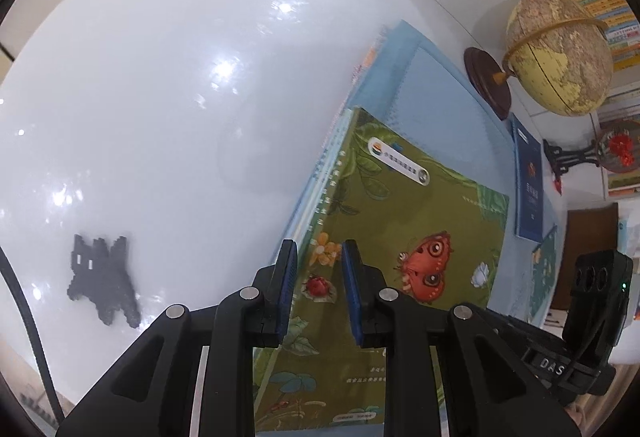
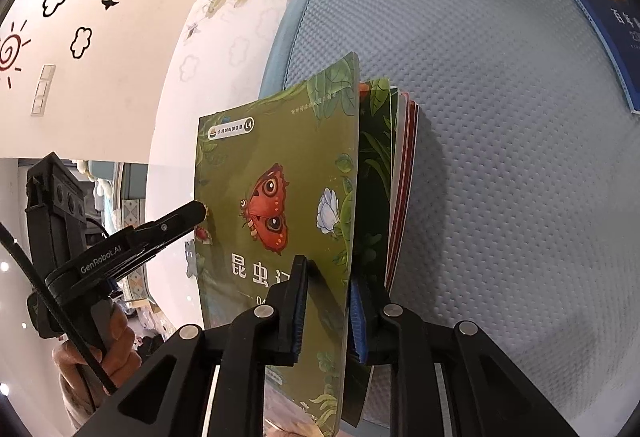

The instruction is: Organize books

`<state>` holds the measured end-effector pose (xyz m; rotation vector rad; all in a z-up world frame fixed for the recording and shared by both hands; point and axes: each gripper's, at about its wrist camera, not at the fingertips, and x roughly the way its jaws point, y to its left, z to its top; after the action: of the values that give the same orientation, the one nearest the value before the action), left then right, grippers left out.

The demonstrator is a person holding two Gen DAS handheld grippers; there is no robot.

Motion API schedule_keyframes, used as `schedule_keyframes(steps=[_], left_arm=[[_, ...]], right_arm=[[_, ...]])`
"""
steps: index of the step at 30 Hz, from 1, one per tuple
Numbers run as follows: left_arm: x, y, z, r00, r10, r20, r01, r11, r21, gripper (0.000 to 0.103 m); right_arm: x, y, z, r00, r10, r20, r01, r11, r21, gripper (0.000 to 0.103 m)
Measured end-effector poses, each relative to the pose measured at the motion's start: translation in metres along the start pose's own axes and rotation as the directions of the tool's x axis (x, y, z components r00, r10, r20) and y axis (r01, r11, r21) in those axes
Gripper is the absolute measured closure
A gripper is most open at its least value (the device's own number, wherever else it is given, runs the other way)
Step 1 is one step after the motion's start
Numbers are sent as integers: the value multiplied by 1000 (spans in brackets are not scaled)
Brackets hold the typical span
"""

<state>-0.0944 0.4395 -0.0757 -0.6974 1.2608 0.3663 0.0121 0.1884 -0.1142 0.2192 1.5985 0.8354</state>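
We work over a light blue quilted mat (image 2: pixel 500 117) laid on a glossy white table (image 1: pixel 140 97). The task item in hand is the green butterfly book (image 2: pixel 280 173), the top volume of a small stack resting on the mat.

Right gripper (image 2: pixel 328 311): the jaws stand narrow, one pad on the front cover and one behind it. They appear to pinch the cover alone, since the inner pages (image 2: pixel 400 177) fan out loose to the right. We judge this grip serves to lift the book by its long edge so it can be squared or relocated.

Left gripper (image 1: pixel 318 293): the jaws stand narrow with a small gap. In its own view the book's spine-side edge lies below the gap; we cannot tell whether the pads (image 1: pixel 288 277) touch it. From the right wrist view, the tips meet the cover's left edge, apparently steadying it.

A dark blue book (image 2: pixel 592 5) lies apart at the mat's far corner, beside a globe (image 1: pixel 560 53) on a wooden base, still to be gathered.
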Motion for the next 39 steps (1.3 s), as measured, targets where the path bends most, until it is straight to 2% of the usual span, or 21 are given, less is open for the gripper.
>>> schedule_keyframes(steps=[4,6,7,10,13,14,16,19,22,24,26,28,31,35,39], left_arm=[[-10,-7,2,999,25,41,-26,1000,9,82],[-15,-11,4,998,36,59,-37,999,9,82],[-17,-12,4,997,38,65,-39,999,6,82],[-22,-13,1,996,36,81,-35,999,-15,82],[-24,-10,-6,996,41,82,-38,999,-37,82],[-25,-9,-9,996,42,81,-39,998,-43,82],[-26,-7,-13,996,50,79,-46,998,-49,82],[-27,-10,-17,995,65,78,-62,997,-47,82],[-24,-24,-16,994,79,80,-77,997,-25,82],[-21,-43,-12,994,75,86,-76,997,6,82],[-14,-72,-9,994,57,89,-62,997,55,82],[-1,-108,-5,995,27,92,-37,993,113,82],[29,-168,-3,996,-8,86,-10,979,203,80],[91,-244,-5,997,-76,16,69,957,282,79],[148,-303,-6,990,-123,-66,138,931,339,79]], right_arm=[[-12,-11,-1,1000,-17,15,17,1000,7,78],[-19,-17,-3,999,-38,37,38,999,9,65],[-20,-18,-5,998,-53,38,52,998,17,62],[-8,-17,-14,999,-25,-47,26,1000,10,61],[8,-3,-25,994,-43,-105,38,998,-43,61],[10,0,-28,992,-57,-110,51,997,-55,58],[12,8,-34,991,-75,-109,65,994,-91,58],[13,6,-38,992,-44,-114,34,995,-89,58],[-6,-11,-31,999,2,-47,-5,998,-70,58],[-29,-27,-20,999,43,16,-42,997,-61,58],[-62,-54,-5,992,39,119,-34,999,-42,58],[-94,-91,13,976,-7,218,10,1000,-11,58],[-130,-154,42,946,-103,308,89,994,60,58],[-158,-229,76,908,-210,362,167,975,149,58],[-163,-282,96,898,-249,362,199,965,170,58]])
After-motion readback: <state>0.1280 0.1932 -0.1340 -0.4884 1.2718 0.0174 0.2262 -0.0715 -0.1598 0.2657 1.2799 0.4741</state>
